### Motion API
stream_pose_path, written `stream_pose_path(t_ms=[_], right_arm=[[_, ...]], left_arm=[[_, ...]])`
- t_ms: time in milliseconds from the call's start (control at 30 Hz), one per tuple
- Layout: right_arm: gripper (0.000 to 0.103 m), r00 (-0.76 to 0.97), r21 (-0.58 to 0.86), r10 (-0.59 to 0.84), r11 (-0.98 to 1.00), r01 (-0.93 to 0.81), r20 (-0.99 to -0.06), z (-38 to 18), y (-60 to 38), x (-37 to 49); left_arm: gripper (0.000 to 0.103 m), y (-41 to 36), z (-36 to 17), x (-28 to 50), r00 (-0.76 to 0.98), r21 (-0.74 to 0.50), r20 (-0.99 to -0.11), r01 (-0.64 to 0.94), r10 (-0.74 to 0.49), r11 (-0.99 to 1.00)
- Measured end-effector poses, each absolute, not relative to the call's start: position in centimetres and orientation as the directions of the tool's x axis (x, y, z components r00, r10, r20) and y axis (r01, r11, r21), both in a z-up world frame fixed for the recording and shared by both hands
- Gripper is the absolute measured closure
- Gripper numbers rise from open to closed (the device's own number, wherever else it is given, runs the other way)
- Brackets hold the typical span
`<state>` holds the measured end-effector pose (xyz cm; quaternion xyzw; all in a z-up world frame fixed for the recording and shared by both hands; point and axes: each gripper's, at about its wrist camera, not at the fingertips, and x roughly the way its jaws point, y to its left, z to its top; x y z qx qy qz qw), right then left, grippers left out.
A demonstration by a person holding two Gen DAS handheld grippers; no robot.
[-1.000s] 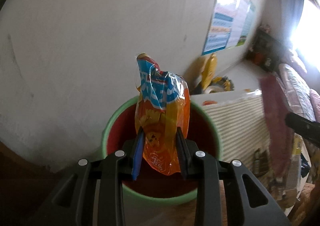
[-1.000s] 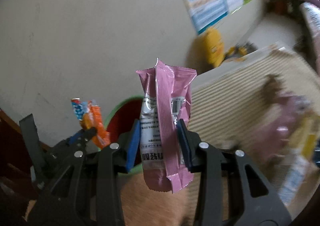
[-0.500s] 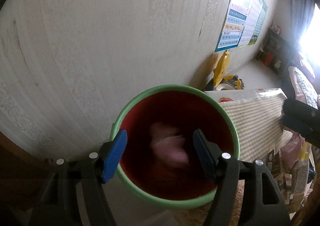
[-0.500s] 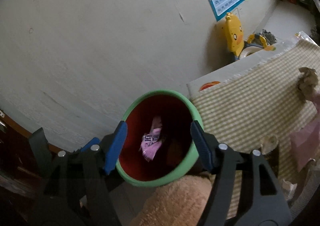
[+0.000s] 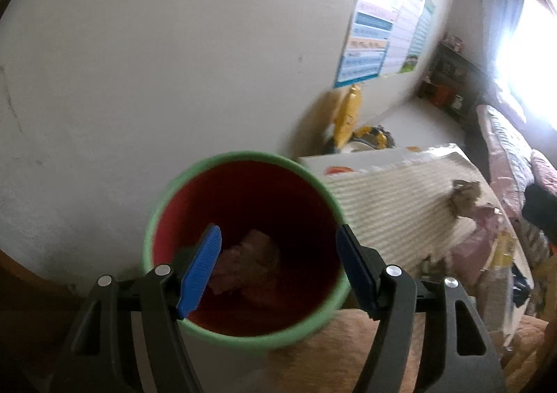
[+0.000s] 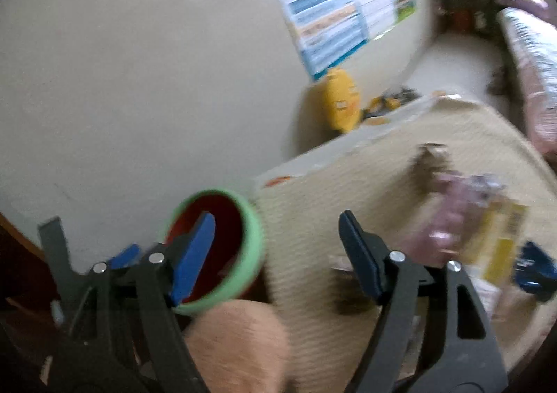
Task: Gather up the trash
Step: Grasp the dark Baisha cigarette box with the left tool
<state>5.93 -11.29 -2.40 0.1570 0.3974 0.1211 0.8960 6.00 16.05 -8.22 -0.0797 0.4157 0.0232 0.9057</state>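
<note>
Both tongs, left [image 5: 278,267] and right [image 6: 276,255], stood wide apart, holding nothing. A pink wrapper [image 5: 243,262] lay in the red bin [image 5: 243,340]. The wall poster [image 5: 379,41] was too blurry to read.

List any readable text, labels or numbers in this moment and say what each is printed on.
None can be read.
Wall poster: coloured rows of print, too blurred.
Yellow packet on the striped mat: dark marks, smeared by motion.
Wrappers in the green-rimmed bin: no legible print.
</note>
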Motion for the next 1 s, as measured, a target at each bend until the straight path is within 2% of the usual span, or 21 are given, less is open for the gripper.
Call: stream_pose_path(t_ms=[200,333,600,700,800,867,900,1000], right_arm=[[0.031,0.616,0.314,0.237,0.949,0.018,-0.751,-6.0,-15.7,1.9],[0.031,0.609,0.35,0.224,0.932,0.094,-0.761,-7.4,-18.2,0.5],[0.031,0.688,0.341,0.178,0.934,0.107,-0.704,-6.2,-20.3,-1.0],[0.031,0.683,0.37,0.188,0.92,0.129,-0.705,-7.2,-21.4,-0.9],[0.031,0.686,0.384,0.186,0.912,0.147,-0.704,-7.8,-22.3,-1.0],[0.031,0.688,0.387,0.181,0.909,0.156,-0.703,-8.0,-22.8,-1.0],[0.031,0.689,0.392,0.181,0.906,0.161,-0.702,-8.2,-23.0,-1.0],[0.031,0.692,0.398,0.179,0.901,0.17,-0.699,-8.5,-23.4,-0.9]], left_arm=[[0.037,9.5,-9.2,6.1,0.601,-0.164,-0.784,0.038,-0.154,0.986],[0.038,4.9,-11.1,7.3,0.518,-0.219,-0.82,0.114,-0.246,0.969],[0.041,-2.4,-15.5,9.3,0.405,-0.147,-0.89,0.176,-0.208,0.973],[0.041,-3.6,-16.3,10.0,0.392,-0.08,-0.908,0.19,-0.151,0.978],[0.041,-3.9,-16.8,10.4,0.368,-0.087,-0.918,0.18,-0.149,0.98],[0.041,-4.4,-17.2,10.6,0.372,-0.055,-0.92,0.184,-0.122,0.981],[0.037,-4.6,-17.4,10.6,0.377,-0.03,-0.921,0.192,-0.102,0.981],[0.038,-5.2,-17.6,10.6,0.391,-0.018,-0.915,0.211,-0.101,0.977]])
